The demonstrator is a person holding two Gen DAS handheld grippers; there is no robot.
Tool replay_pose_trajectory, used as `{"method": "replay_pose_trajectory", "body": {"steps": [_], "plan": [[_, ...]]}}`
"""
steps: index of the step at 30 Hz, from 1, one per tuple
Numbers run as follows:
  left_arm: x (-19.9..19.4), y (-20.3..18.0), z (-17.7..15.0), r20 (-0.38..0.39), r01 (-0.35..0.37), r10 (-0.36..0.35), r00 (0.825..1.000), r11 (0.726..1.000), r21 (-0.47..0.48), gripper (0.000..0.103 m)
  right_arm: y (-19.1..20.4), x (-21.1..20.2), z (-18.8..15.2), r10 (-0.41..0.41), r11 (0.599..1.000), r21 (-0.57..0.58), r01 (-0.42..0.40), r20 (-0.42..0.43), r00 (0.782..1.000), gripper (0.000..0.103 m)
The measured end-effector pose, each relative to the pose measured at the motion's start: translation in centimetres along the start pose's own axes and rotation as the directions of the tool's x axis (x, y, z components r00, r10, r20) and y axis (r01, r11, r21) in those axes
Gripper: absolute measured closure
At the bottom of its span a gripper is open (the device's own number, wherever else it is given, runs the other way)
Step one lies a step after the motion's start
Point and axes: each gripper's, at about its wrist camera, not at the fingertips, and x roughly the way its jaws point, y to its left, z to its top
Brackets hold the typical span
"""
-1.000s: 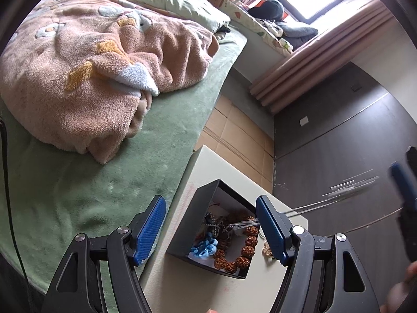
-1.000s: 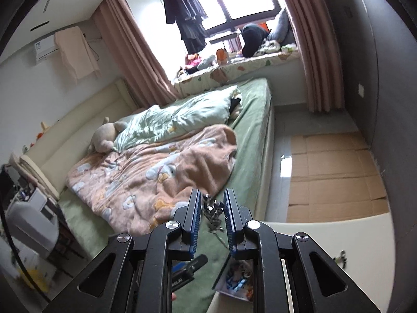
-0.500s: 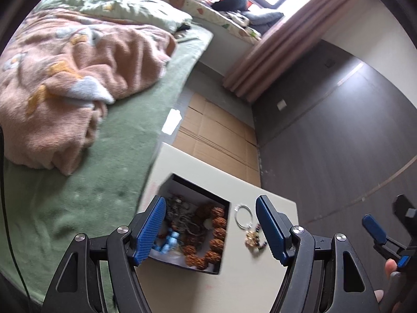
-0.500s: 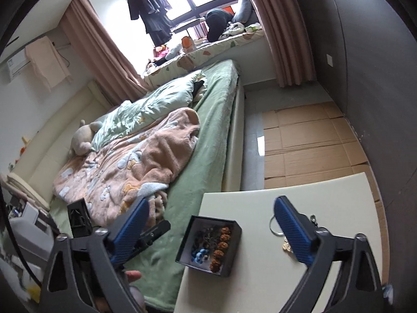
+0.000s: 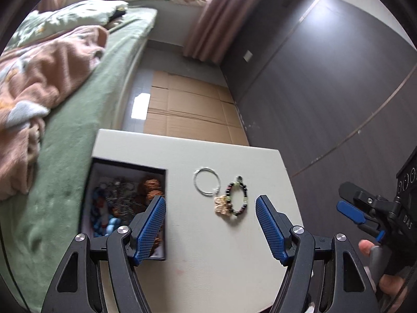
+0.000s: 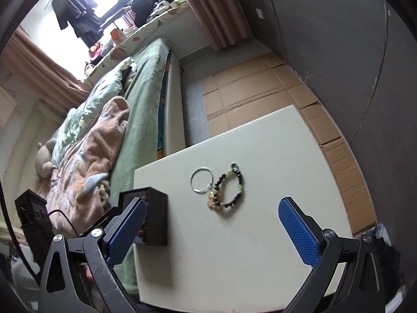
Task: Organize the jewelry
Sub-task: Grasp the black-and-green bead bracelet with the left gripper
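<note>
— Right gripper (image 6: 211, 232) stood with its jaws spread wide and nothing between them. Where did the loose jewelry lie from it?

— Ahead of it and a touch toward its right finger, out on the bench (image 6: 260, 247), well short of the pads. The beaded bracelet (image 6: 230, 189) lay flat, its oval running away from the gripper, so the open jaws would straddle its narrow width, I judged.

— And the left gripper (image 5: 210, 225)?

— Released as well, jaws parted and empty. The same bracelet (image 5: 235, 198) sat just beyond its fingertips, nearly centred between them. Both were about equally close; I could not tell which was nearer.

— How did the piece look?

— Dark beads with a few pale green ones, a small metal clasp at the far end and a gold-coloured charm (image 6: 213, 198) at the near end. A thin silver ring (image 6: 201, 181) lay beside it on the left, touching or nearly touching the charm.

— The box?

— A black box (image 6: 156, 216) stood to the left of both grippers at the bench edge by the bed, already holding brown beads, a chain and something blue.
</note>
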Motion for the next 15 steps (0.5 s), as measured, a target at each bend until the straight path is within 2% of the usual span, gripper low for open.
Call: {"method": "replay_pose_trajectory", "body": {"steps": [2, 5, 6, 7, 8, 10, 12, 15], "plan": [[1.0, -1.6, 0.4, -0.028, -0.029, 0.030, 0.999, 0.998, 0.048, 0.031, -1.2, 0.1, 0.2, -0.005, 1.000, 0.022, 0.005, 0.006, 1.000, 0.000], [3.0, -3.3, 0.4, -0.090, -0.057, 0.066, 0.994, 0.993, 0.103, 0.041, -3.3, 0.8, 0.0, 0.014, 0.999, 0.050, -0.015, 0.015, 1.000, 0.000], [3.6, -3.7, 0.4, -0.107, -0.064, 0.076, 0.991, 0.992, 0.108, 0.045, -4.0, 1.3, 0.0, -0.003, 0.998, 0.066, 0.003, -0.009, 1.000, 0.002], [4.3, -4.1, 0.4, -0.123, -0.067, 0.080, 0.989, 0.992, 0.110, 0.046, -4.6, 1.7, 0.1, 0.001, 0.997, 0.082, 0.001, -0.028, 1.000, 0.008], [5.0, -4.4, 0.5, -0.138, -0.073, 0.089, 0.986, 0.991, 0.115, 0.046, -5.1, 1.8, 0.3, 0.029, 0.995, 0.094, -0.026, -0.030, 0.999, 0.011], [6.4, -4.9, 0.7, -0.161, -0.091, 0.112, 0.981, 0.987, 0.133, 0.049, -5.9, 1.6, 0.4, 0.062, 0.992, 0.108, -0.061, -0.009, 0.998, 0.013], [7.8, -5.3, 0.9, -0.190, -0.106, 0.133, 0.973, 0.984, 0.146, 0.058, -6.5, 1.6, 0.5, 0.046, 0.993, 0.112, -0.046, -0.004, 0.999, 0.013], [9.9, -6.3, 1.3, -0.229, -0.113, 0.150, 0.962, 0.979, 0.167, 0.060, -7.4, 2.0, 0.6, 0.055, 0.991, 0.121, -0.054, -0.007, 0.998, 0.015]]}}
